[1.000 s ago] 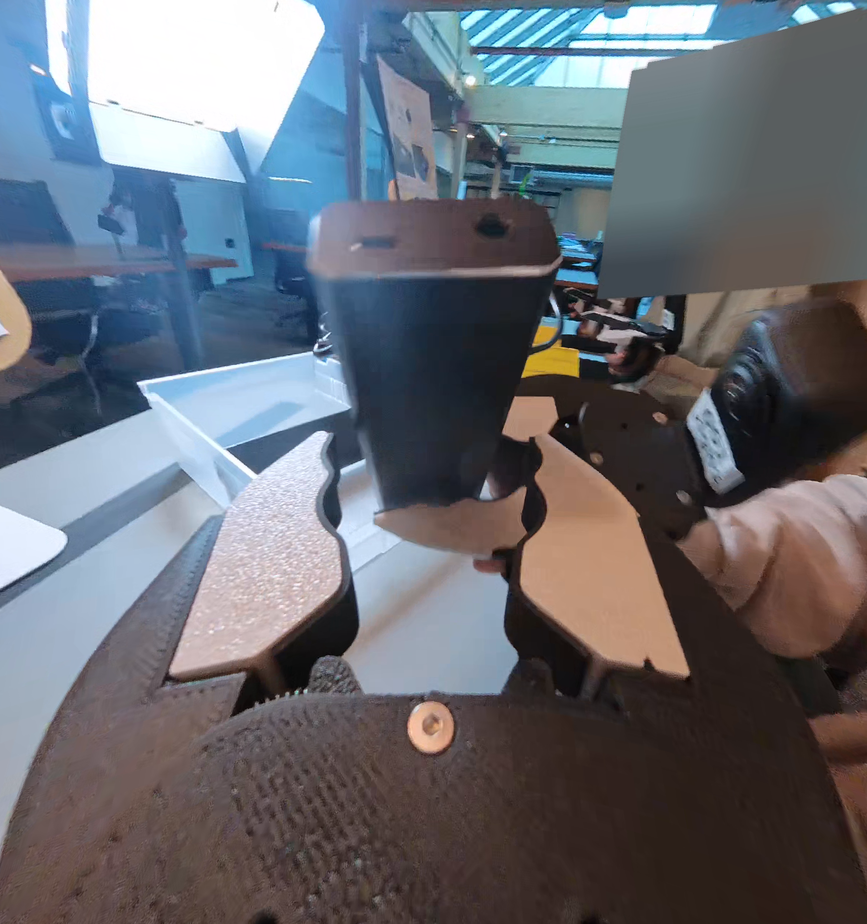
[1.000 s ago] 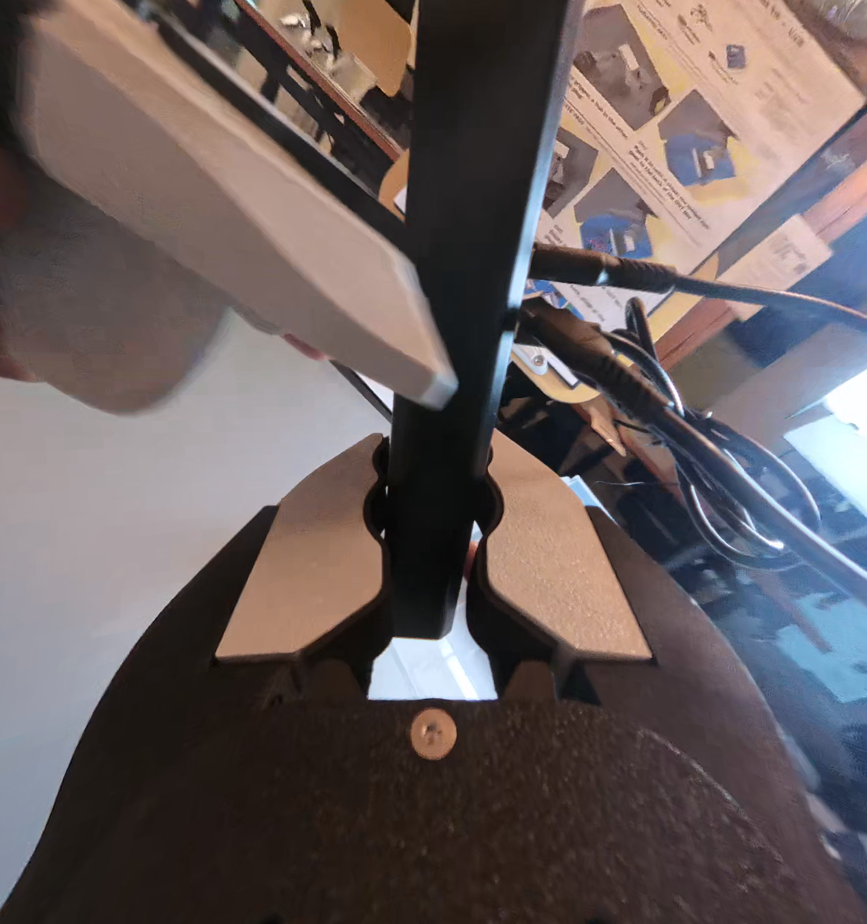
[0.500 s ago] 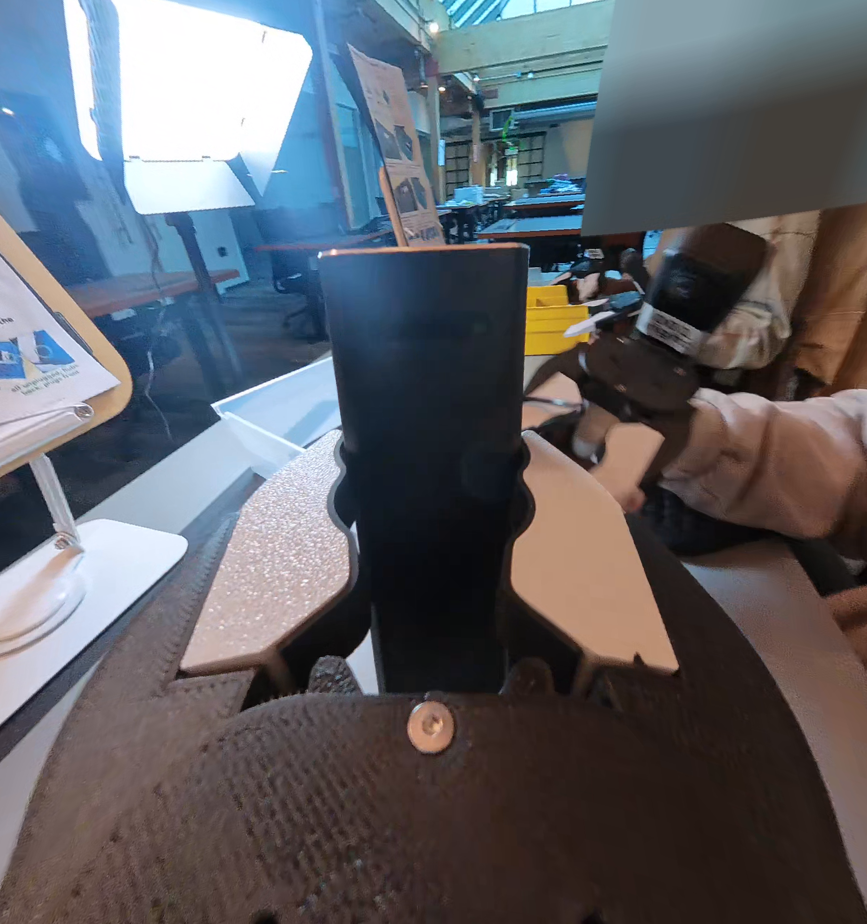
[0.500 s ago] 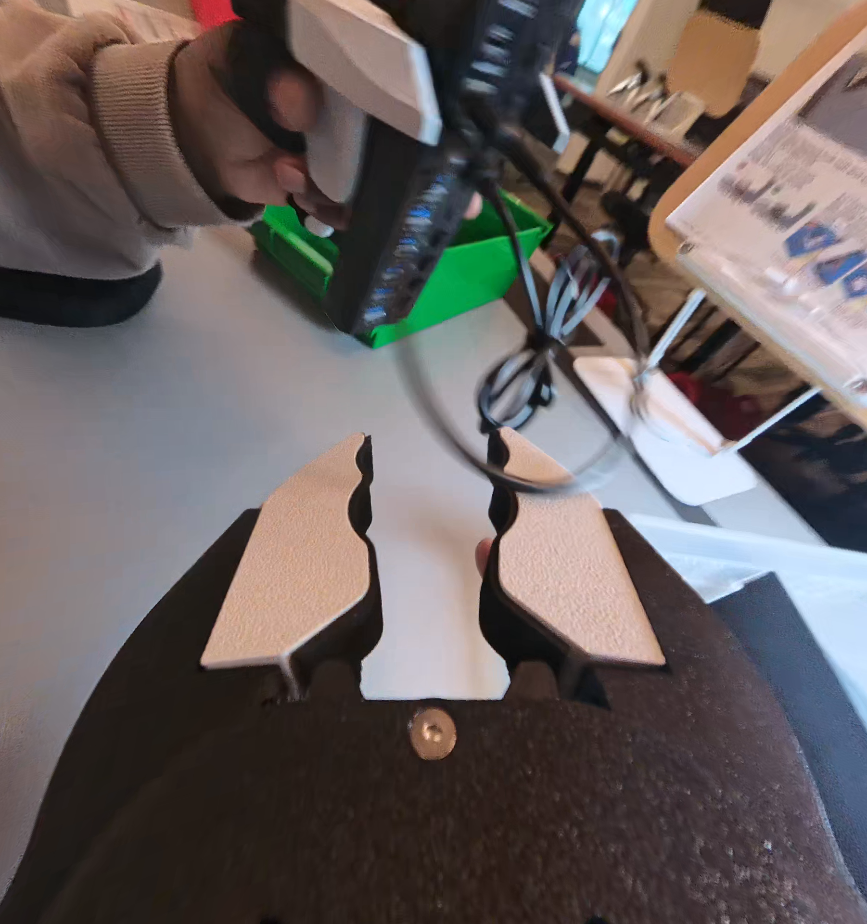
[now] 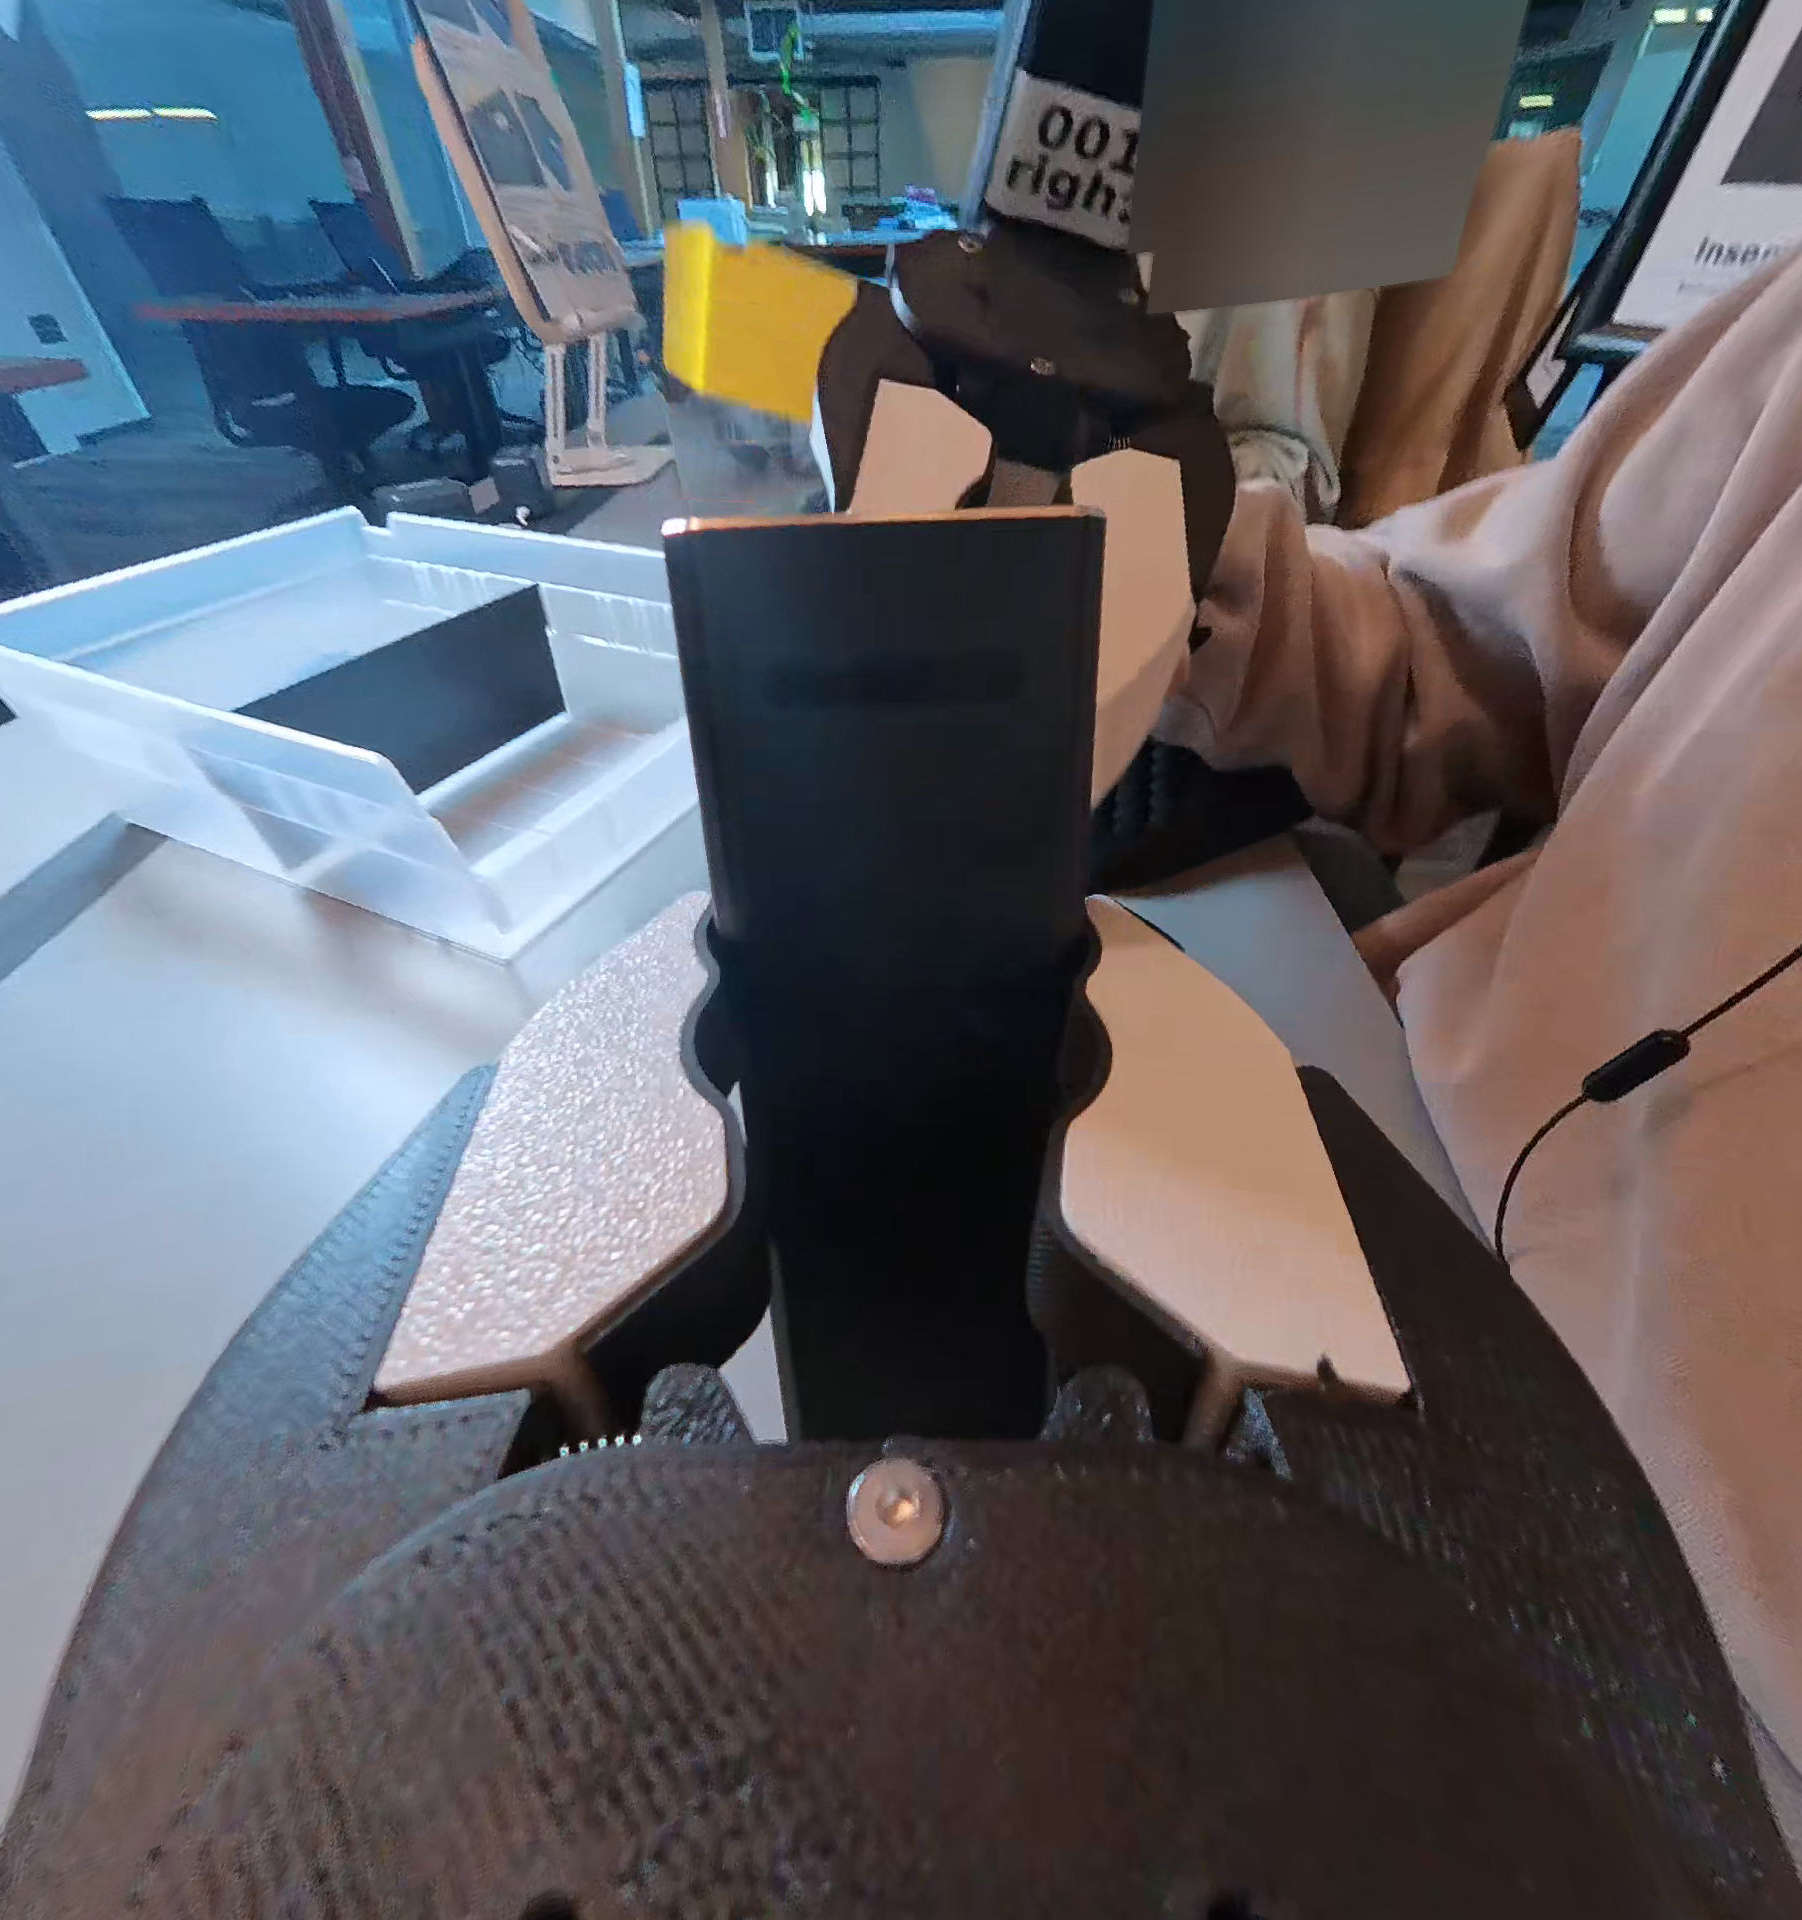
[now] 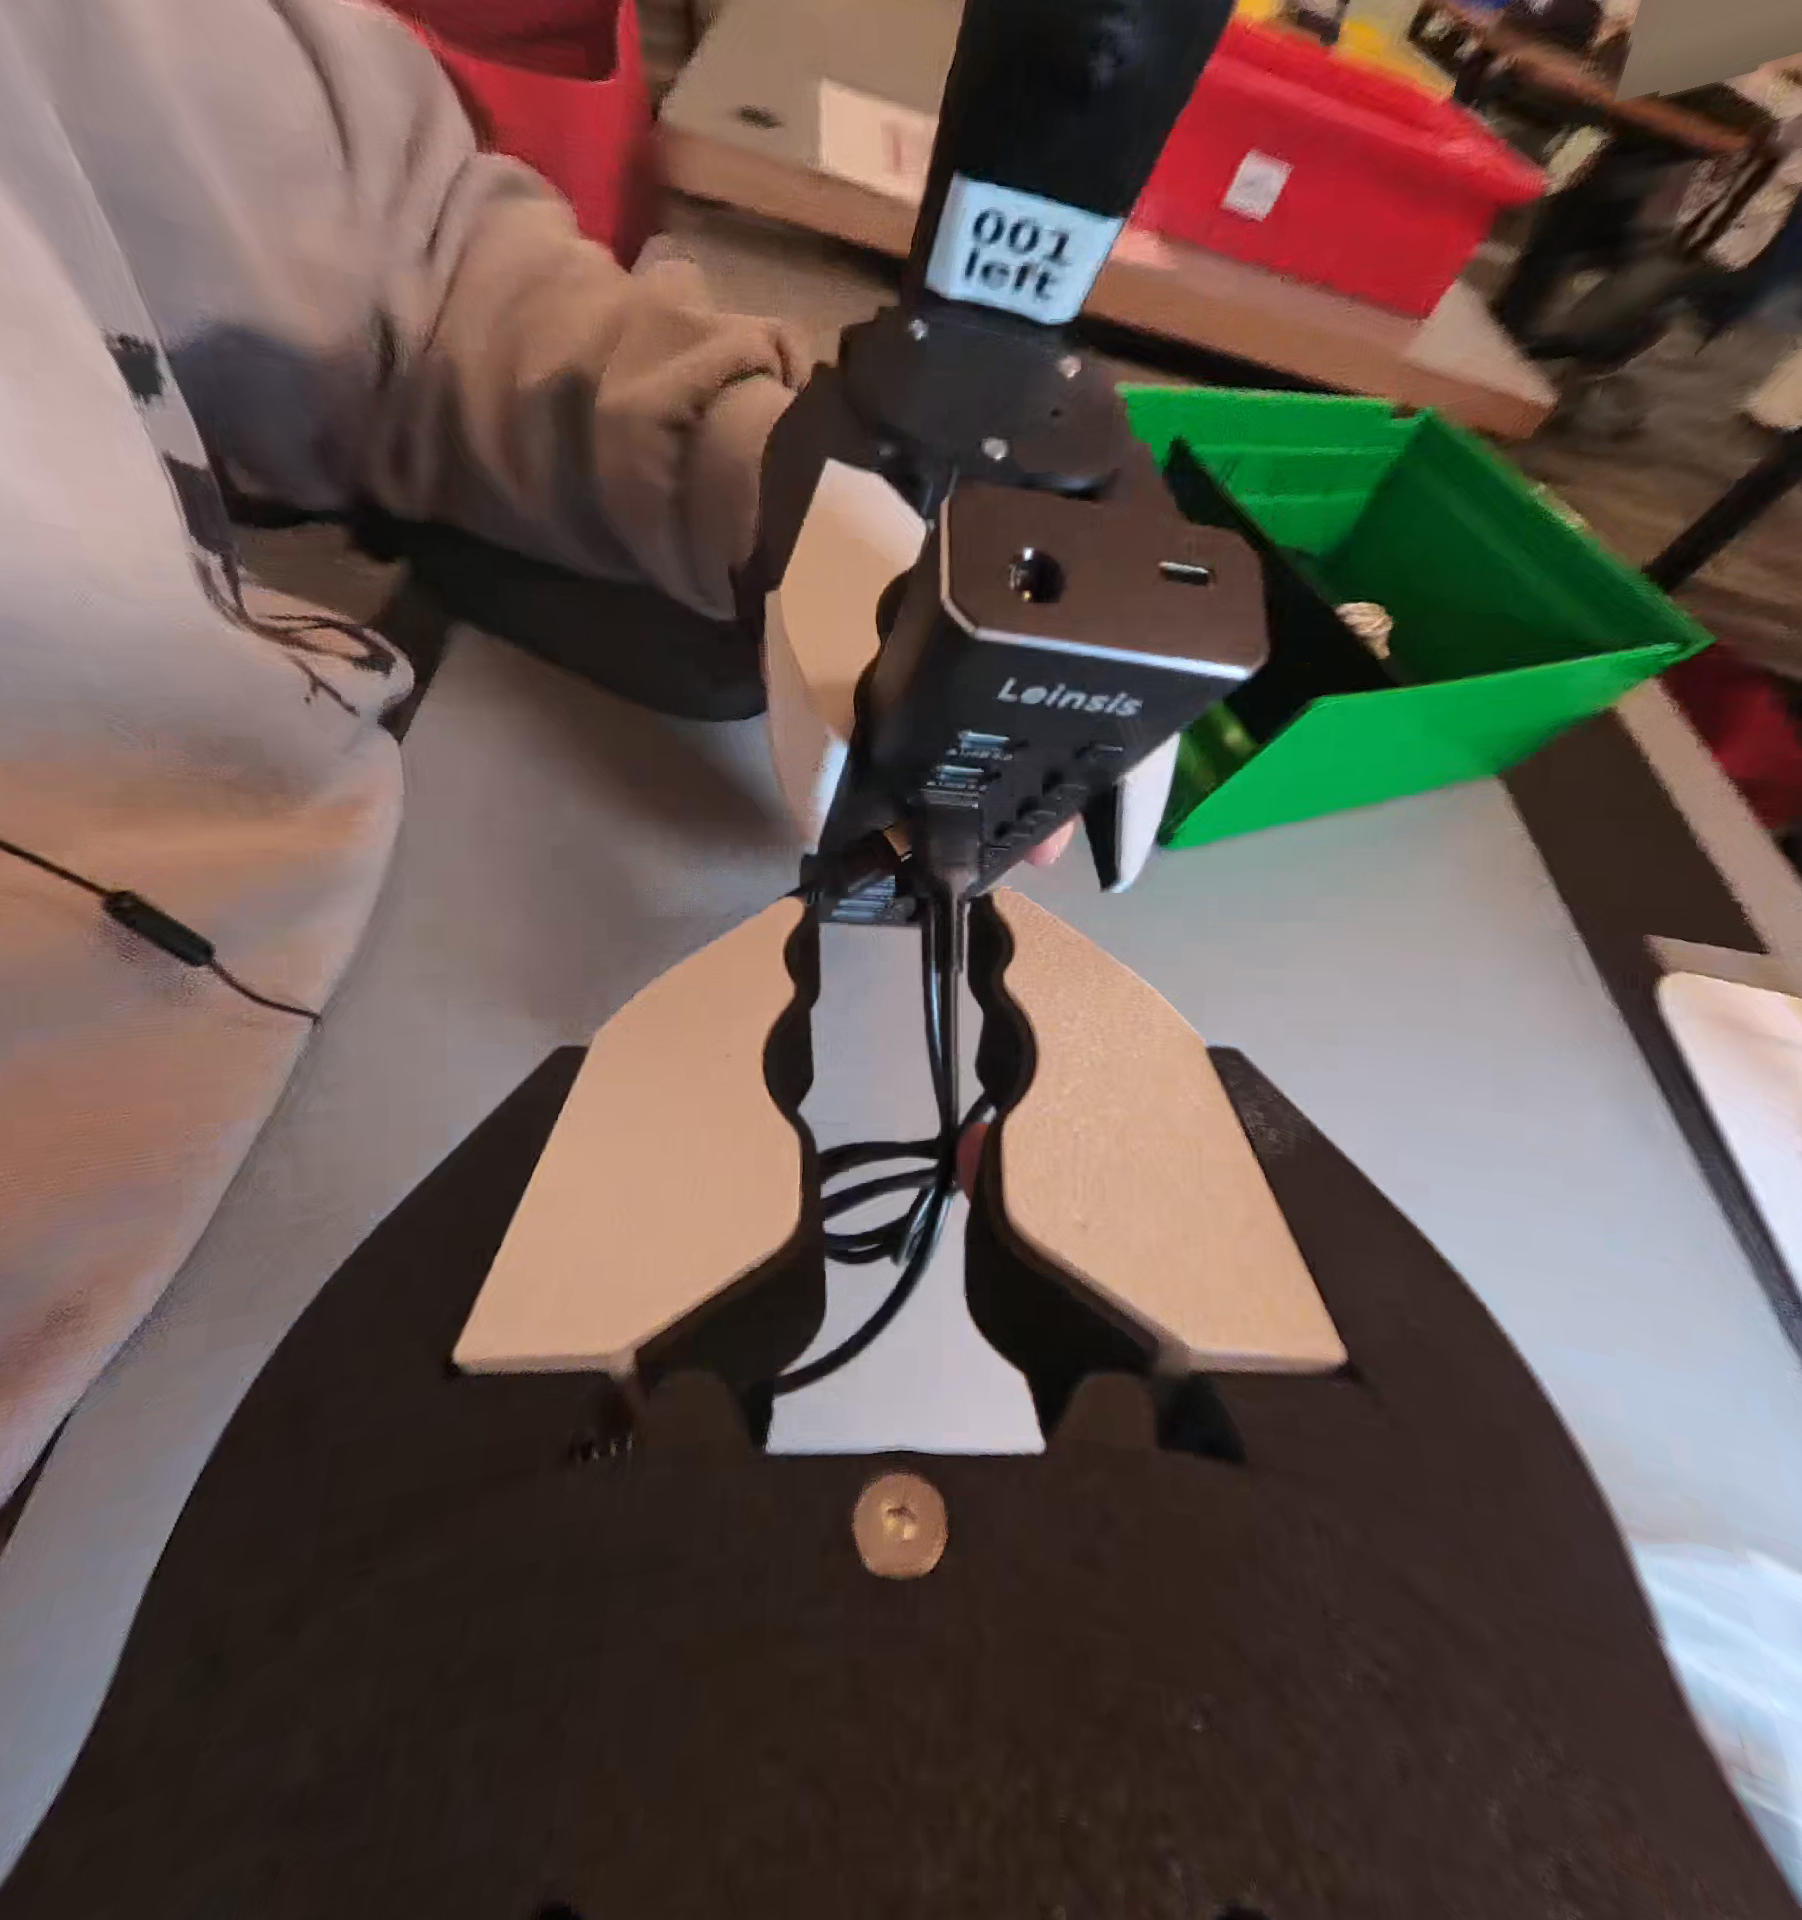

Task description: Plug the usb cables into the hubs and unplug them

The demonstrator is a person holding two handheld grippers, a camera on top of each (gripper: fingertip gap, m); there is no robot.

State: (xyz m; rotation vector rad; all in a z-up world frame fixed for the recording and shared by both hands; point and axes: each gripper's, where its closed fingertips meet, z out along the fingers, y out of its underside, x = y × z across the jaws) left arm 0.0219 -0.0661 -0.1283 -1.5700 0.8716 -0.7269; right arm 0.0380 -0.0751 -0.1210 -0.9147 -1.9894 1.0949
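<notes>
Fingers first: my left gripper [image 5: 892, 1029] was clamped on the hub [image 5: 881, 790], which stood up between its pads, held off the table [image 5: 149, 1091]. My right gripper [image 6: 892, 997] had its fingers [image 6: 1125, 1174] apart, with nothing gripped. The cable [image 6: 944, 997] hung between them, loose, running from a plug seated in one of the hub's side ports down to a small coil near my palm. The plug sat just beyond my right fingertips. So, as I judged it, the plugging was done and the unplugging was in hand. The next move called for easing the right gripper forward around the plug, closing on its body rather than the cord, then pulling straight out along the port while the left held firm. Beyond the hub on the right stood a green bin [image 6: 1479, 623]; on the far left, a white tray [image 5: 284, 717].
</notes>
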